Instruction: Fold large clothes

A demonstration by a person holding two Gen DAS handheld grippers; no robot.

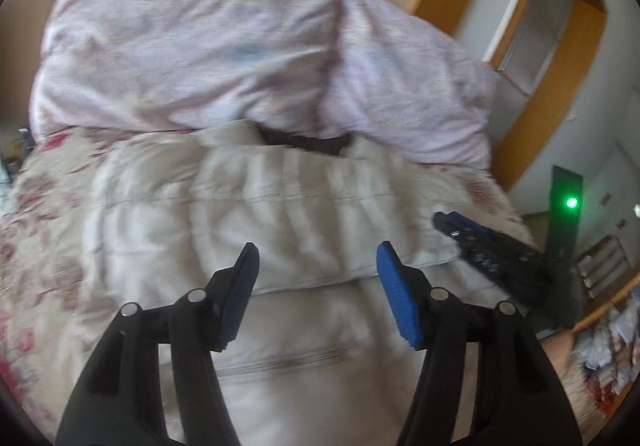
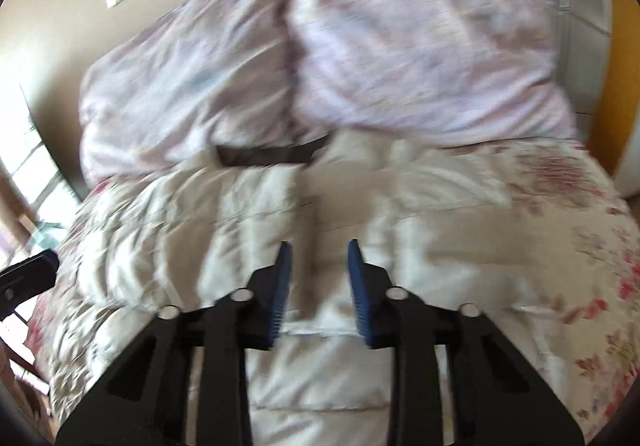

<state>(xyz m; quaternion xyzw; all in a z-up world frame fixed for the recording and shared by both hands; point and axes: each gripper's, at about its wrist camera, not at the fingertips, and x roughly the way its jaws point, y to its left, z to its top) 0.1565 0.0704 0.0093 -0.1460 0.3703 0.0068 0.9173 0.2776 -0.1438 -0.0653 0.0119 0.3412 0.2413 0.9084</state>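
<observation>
A cream quilted puffer jacket [image 1: 280, 206] [image 2: 240, 214] lies spread on the bed, its dark brown collar lining [image 1: 308, 140] [image 2: 268, 156] toward the far side. My left gripper [image 1: 316, 250] hovers over the jacket's middle, open, with nothing between its blue pads. My right gripper [image 2: 319, 246] is above the jacket too; its pads stand a narrow gap apart and no cloth is pinched between them. In the left wrist view the right gripper [image 1: 440, 220] reaches in from the right, over the jacket's right edge. The left gripper [image 2: 28, 274] shows at the left edge of the right wrist view.
A heap of pale lilac bedding [image 1: 200, 46] [image 2: 360, 46] fills the far side of the bed. The floral bedspread [image 1: 40, 206] [image 2: 580, 246] shows around the jacket. A wooden door frame [image 1: 560, 106] stands to the right, with clutter on the floor [image 1: 612, 346].
</observation>
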